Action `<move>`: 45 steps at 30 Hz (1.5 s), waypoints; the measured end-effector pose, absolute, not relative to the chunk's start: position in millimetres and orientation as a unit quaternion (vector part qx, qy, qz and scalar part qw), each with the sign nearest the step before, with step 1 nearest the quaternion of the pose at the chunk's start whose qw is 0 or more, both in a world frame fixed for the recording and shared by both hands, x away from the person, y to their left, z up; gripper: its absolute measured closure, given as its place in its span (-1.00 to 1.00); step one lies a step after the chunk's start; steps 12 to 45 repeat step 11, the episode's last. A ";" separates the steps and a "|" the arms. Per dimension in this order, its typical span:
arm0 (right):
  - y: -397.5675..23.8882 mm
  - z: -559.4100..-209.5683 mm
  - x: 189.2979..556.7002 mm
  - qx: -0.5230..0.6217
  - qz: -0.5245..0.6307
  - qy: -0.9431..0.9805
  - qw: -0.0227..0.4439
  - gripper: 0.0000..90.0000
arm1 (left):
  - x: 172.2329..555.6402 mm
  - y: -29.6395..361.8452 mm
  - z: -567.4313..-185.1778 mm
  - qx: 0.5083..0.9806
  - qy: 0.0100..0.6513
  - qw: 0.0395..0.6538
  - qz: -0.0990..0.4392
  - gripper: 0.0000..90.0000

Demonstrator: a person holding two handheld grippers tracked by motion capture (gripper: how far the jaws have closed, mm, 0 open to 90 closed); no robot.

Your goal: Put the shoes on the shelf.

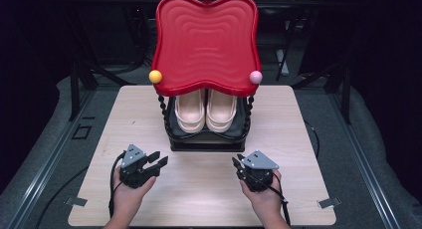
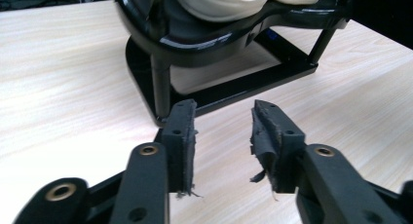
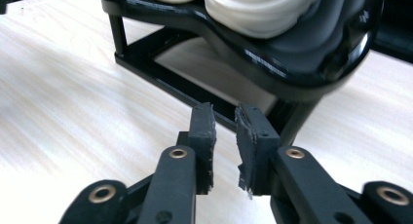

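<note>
Shoes (image 1: 205, 110), a cream pair, sit side by side on the lower black tray (image 1: 209, 135) of a two-tier stand (image 1: 206, 142) at the middle of the worktop (image 1: 124, 119), toward its far edge, under a red wavy top tray (image 1: 206, 42). We hold our left gripper (image 1: 160, 159) near the front edge, left of the stand's base, its jaws spread wide with bare wood between them, touching nothing. Our right gripper (image 1: 236, 162) rests near the front edge on the right, jaws parted by a narrow gap and empty. In both gripper views the worn pads (image 2: 181, 136) point at the stand's black frame (image 3: 160, 70), still apart from it.
</note>
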State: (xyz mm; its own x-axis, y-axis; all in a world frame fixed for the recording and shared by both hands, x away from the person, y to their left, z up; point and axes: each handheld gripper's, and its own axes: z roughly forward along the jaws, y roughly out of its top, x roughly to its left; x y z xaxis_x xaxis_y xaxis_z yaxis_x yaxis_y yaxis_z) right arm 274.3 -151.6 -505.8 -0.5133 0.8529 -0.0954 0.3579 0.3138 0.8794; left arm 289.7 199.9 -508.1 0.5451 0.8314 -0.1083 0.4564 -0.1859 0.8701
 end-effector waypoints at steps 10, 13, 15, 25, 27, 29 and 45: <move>-170.4 -520.4 263.1 0.417 0.429 0.753 0.273 0.34 | 276.0 222.4 -529.2 0.739 0.448 0.464 0.194 0.27; -172.4 -522.7 263.0 0.420 0.426 0.754 0.272 0.29 | 275.9 224.3 -531.5 0.740 0.449 0.462 0.196 0.26; -172.4 -522.7 263.0 0.420 0.426 0.754 0.272 0.29 | 275.9 224.3 -531.5 0.740 0.449 0.462 0.196 0.26; -172.4 -522.7 263.0 0.420 0.426 0.754 0.272 0.29 | 275.9 224.3 -531.5 0.740 0.449 0.462 0.196 0.26; -172.4 -522.7 263.0 0.420 0.426 0.754 0.272 0.29 | 275.9 224.3 -531.5 0.740 0.449 0.462 0.196 0.26; -172.4 -522.7 263.0 0.420 0.426 0.754 0.272 0.29 | 275.9 224.3 -531.5 0.740 0.449 0.462 0.196 0.26; -172.4 -522.7 263.0 0.420 0.426 0.754 0.272 0.29 | 275.9 224.3 -531.5 0.740 0.449 0.462 0.196 0.26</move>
